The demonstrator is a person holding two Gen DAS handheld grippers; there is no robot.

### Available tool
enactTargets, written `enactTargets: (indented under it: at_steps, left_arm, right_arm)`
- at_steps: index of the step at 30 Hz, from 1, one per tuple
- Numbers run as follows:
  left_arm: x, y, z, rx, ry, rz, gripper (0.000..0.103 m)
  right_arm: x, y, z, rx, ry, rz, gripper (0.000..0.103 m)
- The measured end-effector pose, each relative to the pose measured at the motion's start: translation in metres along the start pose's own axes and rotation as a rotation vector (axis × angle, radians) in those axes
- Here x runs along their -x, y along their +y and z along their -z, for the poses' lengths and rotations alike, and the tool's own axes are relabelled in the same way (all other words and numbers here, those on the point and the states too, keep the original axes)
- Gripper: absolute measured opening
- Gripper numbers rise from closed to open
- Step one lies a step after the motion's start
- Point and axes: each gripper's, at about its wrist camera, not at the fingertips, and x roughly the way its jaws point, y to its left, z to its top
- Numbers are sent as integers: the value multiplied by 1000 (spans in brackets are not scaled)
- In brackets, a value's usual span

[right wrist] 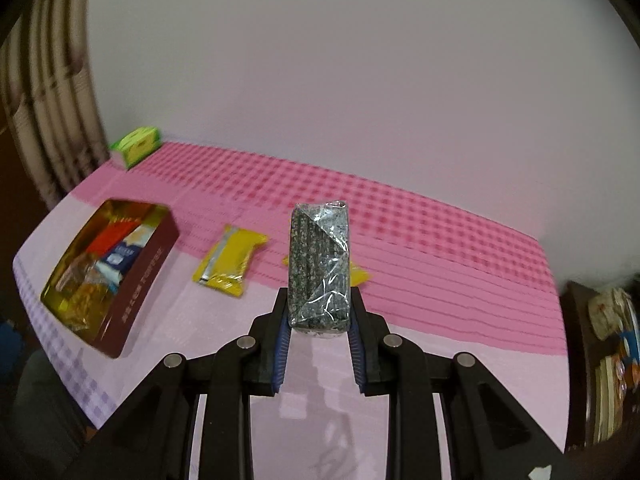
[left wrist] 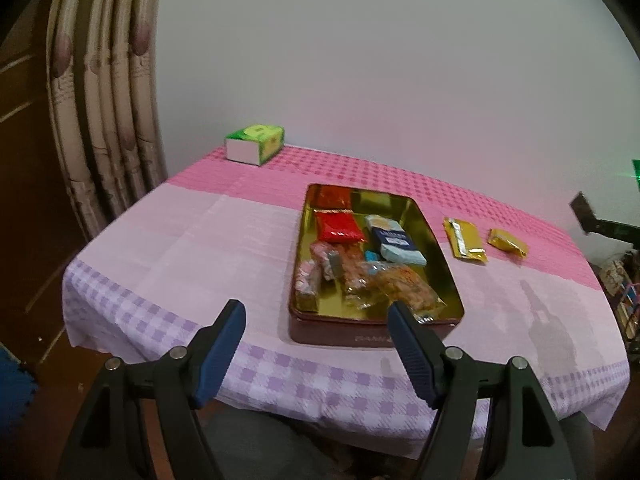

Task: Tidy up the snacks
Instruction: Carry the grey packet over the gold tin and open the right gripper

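A maroon tin with a gold inside (left wrist: 436,256) stands on the checked tablecloth and holds several snack packs, among them a red pack (left wrist: 339,227) and a blue pack (left wrist: 394,242). It also shows in the right wrist view (right wrist: 138,292). Two yellow packs lie right of the tin, a long one (left wrist: 466,240) (right wrist: 228,258) and a small one (left wrist: 507,242). My left gripper (left wrist: 318,312) is open and empty, above the table's near edge in front of the tin. My right gripper (right wrist: 319,300) is shut on a grey speckled snack pack in clear wrap (right wrist: 320,268), held upright above the table.
A green and white tissue box (left wrist: 256,144) (right wrist: 138,144) sits at the table's far left corner by the curtain (left wrist: 100,120). A white wall runs behind the table. Shelves with clutter (right wrist: 612,360) stand off the table's right side.
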Motion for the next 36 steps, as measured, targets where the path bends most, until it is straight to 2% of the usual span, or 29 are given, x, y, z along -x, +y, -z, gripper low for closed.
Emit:
enactTargets:
  at_steps: [4, 14, 25, 29, 36]
  left_arm:
    - [-2, 3, 0, 3, 8, -37, 75]
    - [5, 4, 2, 26, 4, -26, 75]
    - [25, 6, 0, 34, -67, -33, 75]
    - [29, 9, -1, 45, -84, -39, 75]
    - [41, 23, -9, 81, -144, -90, 75]
  right_arm:
    - [13, -11, 1, -37, -6, 30, 23]
    - [54, -4, -10, -68, -56, 83, 23]
    - [104, 40, -41, 5, -149, 80, 24]
    - [110, 59, -51, 31, -162, 101, 23]
    - [106, 108, -69, 71, -183, 75, 24]
